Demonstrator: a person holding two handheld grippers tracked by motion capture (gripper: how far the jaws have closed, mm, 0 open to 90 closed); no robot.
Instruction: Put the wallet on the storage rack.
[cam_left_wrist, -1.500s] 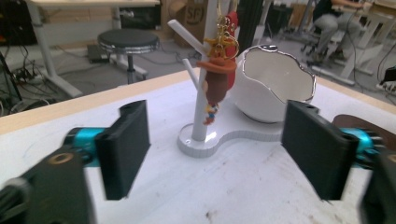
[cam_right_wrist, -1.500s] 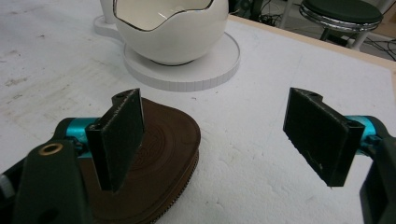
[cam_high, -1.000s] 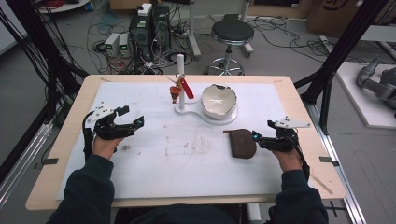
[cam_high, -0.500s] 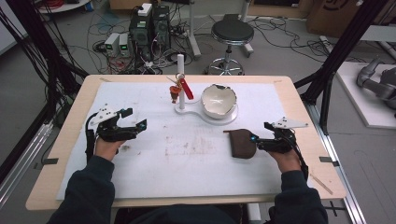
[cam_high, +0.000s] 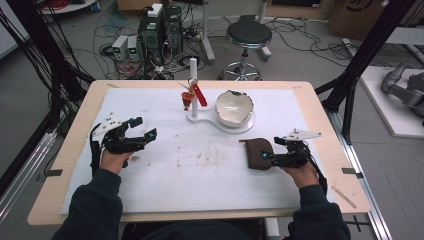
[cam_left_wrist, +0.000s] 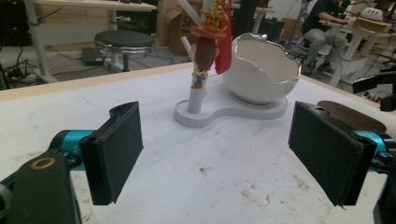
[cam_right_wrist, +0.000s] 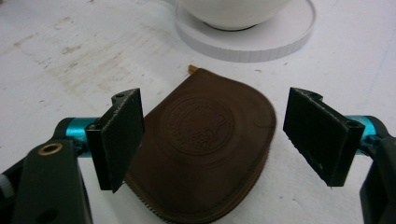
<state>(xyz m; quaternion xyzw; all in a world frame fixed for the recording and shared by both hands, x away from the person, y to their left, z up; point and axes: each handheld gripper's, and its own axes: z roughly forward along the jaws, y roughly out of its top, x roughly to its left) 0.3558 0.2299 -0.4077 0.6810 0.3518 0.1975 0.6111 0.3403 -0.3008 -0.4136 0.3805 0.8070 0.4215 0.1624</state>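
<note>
Though worn, brown embossed pouch (cam_right_wrist: 205, 149)

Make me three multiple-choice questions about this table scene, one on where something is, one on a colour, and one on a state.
1. Where does the brown leather pouch lie?
A. inside the bowl
B. flat on the table, in front of the right gripper
C. hanging on the post

2. What colour is the eggshell-shaped bowl?
A. white
B. blue
C. black

3. How do the left gripper's jaws stand?
A. shut on the keychain figure
B. shut on nothing
C. open, with bare table between them

Answers: 1 B, the right gripper view shows the pouch flat between the spread jaws. 2 A, the bowl is white on its white stand. 3 C, the left gripper view shows a wide gap.
</note>
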